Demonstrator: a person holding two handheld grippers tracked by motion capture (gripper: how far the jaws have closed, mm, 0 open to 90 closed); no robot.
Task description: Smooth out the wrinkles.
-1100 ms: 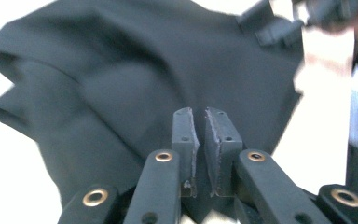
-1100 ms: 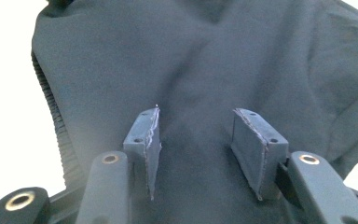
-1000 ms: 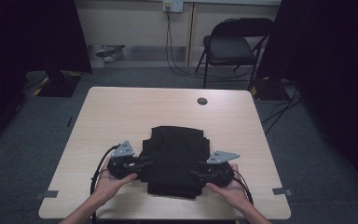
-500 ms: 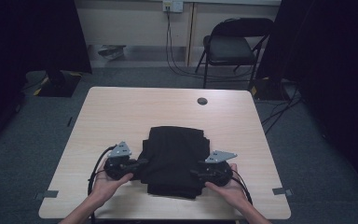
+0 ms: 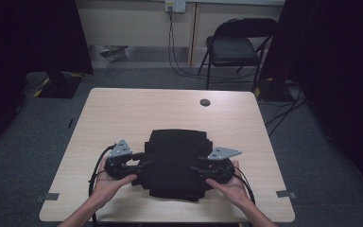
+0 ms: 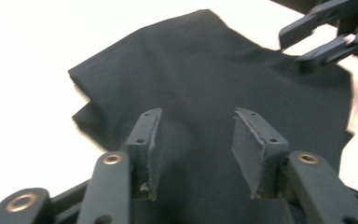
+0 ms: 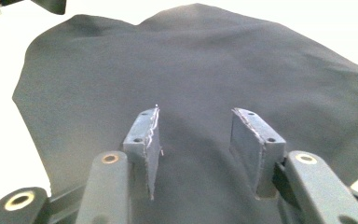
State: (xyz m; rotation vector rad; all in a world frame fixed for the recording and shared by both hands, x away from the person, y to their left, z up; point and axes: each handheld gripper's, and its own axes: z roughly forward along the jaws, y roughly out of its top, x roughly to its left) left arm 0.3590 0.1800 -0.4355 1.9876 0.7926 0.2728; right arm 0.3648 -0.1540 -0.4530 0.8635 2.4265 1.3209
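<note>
Fingers of both the left gripper (image 6: 193, 140) and right gripper (image 7: 196, 142) stand parted, the left's just opened, above soft, matte black cloth (image 5: 175, 158).

Folded black matt cloth (image 5: 176, 163), soft, faintly creased; pale smooth wood-look rectangular tabletop (image 5: 146, 109); gripper pads (image 7: 145, 140) dull, scuffed black.

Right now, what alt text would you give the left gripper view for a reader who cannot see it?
A folded black cloth garment lies flat on a pale wooden table, with the left gripper over its near edge, its two dark fingers apart and nothing pinched between them, having just opened. The right gripper reaches over the far side of the cloth, also open.
</note>
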